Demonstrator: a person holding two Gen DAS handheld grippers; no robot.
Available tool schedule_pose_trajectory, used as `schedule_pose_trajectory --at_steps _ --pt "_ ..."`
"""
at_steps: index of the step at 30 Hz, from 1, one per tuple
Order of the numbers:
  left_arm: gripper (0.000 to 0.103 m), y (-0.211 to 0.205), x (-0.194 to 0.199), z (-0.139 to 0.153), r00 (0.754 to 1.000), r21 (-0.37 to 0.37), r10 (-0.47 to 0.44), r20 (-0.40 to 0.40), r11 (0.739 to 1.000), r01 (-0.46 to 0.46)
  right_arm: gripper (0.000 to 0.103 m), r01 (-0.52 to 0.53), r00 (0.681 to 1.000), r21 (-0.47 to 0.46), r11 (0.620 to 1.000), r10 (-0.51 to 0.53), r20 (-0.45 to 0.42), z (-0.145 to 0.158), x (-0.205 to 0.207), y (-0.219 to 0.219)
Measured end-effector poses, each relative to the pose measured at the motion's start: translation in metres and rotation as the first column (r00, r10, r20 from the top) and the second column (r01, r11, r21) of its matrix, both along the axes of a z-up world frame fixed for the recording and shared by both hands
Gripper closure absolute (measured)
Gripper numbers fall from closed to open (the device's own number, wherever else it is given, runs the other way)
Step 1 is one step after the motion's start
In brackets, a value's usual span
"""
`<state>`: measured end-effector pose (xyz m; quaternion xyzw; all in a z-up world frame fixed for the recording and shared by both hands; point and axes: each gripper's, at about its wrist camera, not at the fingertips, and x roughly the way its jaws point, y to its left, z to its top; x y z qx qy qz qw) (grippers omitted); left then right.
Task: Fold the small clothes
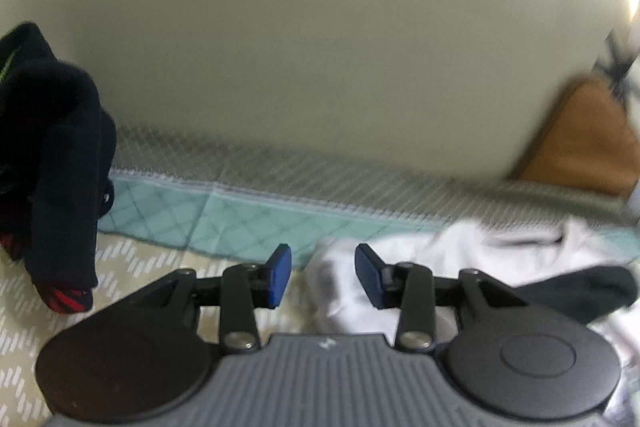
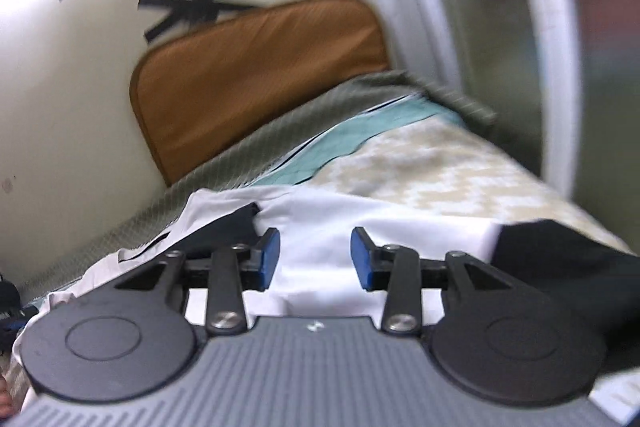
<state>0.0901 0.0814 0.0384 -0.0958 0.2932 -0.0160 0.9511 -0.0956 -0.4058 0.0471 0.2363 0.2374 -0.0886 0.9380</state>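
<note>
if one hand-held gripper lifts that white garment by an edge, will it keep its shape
Probably not: the white garment lies rumpled and draped over the bed, so it looks thin and floppy and should hang and unfold. It seems light. The dark cloth lying on it may slide off.

My left gripper [image 1: 323,275], blue pads on black linkage arms, silver screws, round black discs flanking a grey ribbed body, my right gripper [image 2: 315,258] built identically.
</note>
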Motion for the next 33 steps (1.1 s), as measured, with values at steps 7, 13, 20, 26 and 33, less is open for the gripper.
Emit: schedule_pose_trajectory --at_steps 7,13,20,26,33 --pt "0.058 -0.057 -0.022 -0.001 0.957 0.068 -0.289 0.036 0.956 0.286 0.060 0.191 0.980 0.066 0.979 -0.194 0.040 0.007 -0.086 -0.047" --pt "0.055 -0.084 -0.010 -0.029 0.943 0.164 -0.318 -0.098 0.930 0.330 0.060 0.209 0.976 0.315 0.926 -0.219 -0.004 -0.024 -0.128 -0.061" --pt "0.052 -0.080 -0.009 -0.034 0.943 0.155 -0.316 -0.107 0.931 0.329 0.050 0.350 0.928 0.490 0.798 -0.368 -0.064 -0.059 -0.103 -0.070" --pt "0.050 -0.082 -0.009 -0.034 0.941 0.157 -0.322 -0.107 0.929 0.336 0.050 0.413 0.895 0.461 0.786 -0.445 -0.042 -0.058 -0.059 -0.079" --pt "0.049 -0.081 -0.009 -0.034 0.941 0.147 -0.322 -0.107 0.931 0.335 0.100 0.477 0.874 0.306 0.824 -0.482 -0.066 -0.046 -0.028 -0.104"
